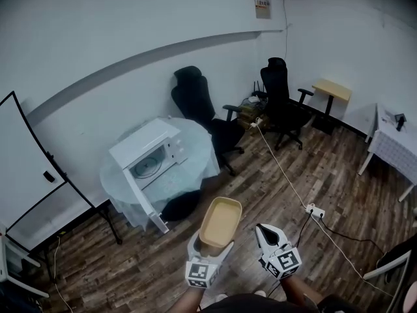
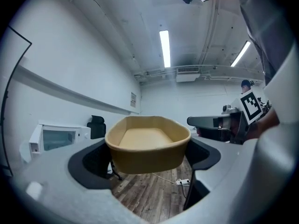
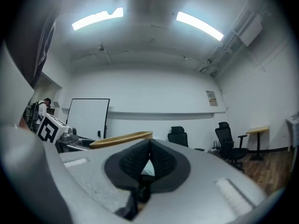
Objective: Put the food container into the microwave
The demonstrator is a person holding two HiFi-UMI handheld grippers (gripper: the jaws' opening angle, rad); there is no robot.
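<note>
Squarely within the left gripper (image 2: 147,157), pinched, the tan food container (image 2: 148,141); right gripper (image 3: 149,146) pressed together

the head view looks steeply down from high over the floor (image 1: 163,266), well away from the microwave (image 1: 148,154). each gripper view looks level along its own jaws, the left one close behind the food container (image 2: 147,143). all three share that container and a black chair (image 1: 199,103).
</note>
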